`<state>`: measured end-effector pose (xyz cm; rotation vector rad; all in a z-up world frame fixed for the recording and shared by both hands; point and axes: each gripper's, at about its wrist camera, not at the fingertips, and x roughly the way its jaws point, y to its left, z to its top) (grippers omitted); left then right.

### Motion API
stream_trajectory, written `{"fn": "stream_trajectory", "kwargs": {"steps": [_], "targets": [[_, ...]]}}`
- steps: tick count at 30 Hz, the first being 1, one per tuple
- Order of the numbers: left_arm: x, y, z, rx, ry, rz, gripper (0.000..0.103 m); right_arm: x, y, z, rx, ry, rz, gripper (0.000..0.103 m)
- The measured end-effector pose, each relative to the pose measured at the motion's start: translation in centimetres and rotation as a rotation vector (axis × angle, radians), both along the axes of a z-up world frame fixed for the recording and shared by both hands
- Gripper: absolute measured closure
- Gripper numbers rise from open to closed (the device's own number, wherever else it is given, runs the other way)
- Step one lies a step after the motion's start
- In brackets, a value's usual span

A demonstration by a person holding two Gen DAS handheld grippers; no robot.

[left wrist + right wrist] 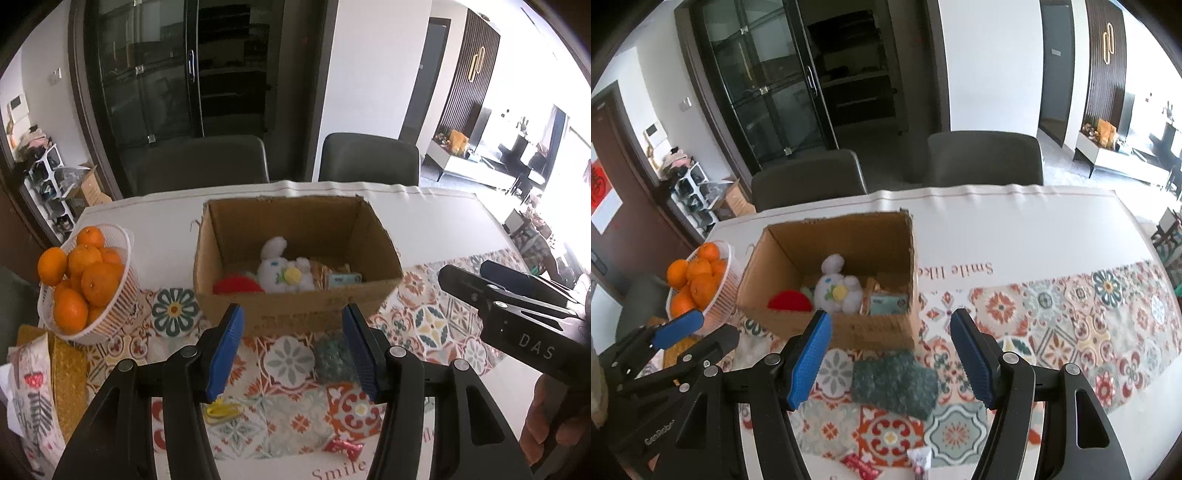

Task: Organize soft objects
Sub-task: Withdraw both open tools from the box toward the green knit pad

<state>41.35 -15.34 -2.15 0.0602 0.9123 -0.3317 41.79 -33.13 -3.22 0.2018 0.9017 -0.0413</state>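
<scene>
Two hand-held grippers are shown above a table covered by a patterned cloth. The left gripper is seen with its blue pads parted and nothing between them; the right gripper is likewise held apart and empty. Both are angled down toward an open cardboard box, which appears to serve as the collecting place for soft things. Inside it lie a white plush toy, a red soft piece at its left, and a small teal packet at its right. A green scrubbing pad is left flat on the cloth just in front of the box, framed by the right gripper's pads, so it is judged the likeliest next pick. A small yellow item and a red wrapped piece lie nearer the viewer. A white basket of oranges stands apart at the left, outside the sorting.
</scene>
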Motion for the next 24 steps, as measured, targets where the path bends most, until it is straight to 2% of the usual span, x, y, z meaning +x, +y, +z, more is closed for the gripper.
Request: {"fn": "stream_trajectory", "kwargs": {"steps": [11, 24], "targets": [[-3.7, -1.0, -2.4, 0.012, 0.068, -0.059, 0.048, -4.7, -0.6, -1.9, 0.026, 0.046, -0.019, 0.035], [-7.1, -2.2, -6.1, 0.054, 0.135, -0.168, 0.048, -9.6, -0.7, -6.2, 0.05, 0.145, -0.045, 0.035]]}}
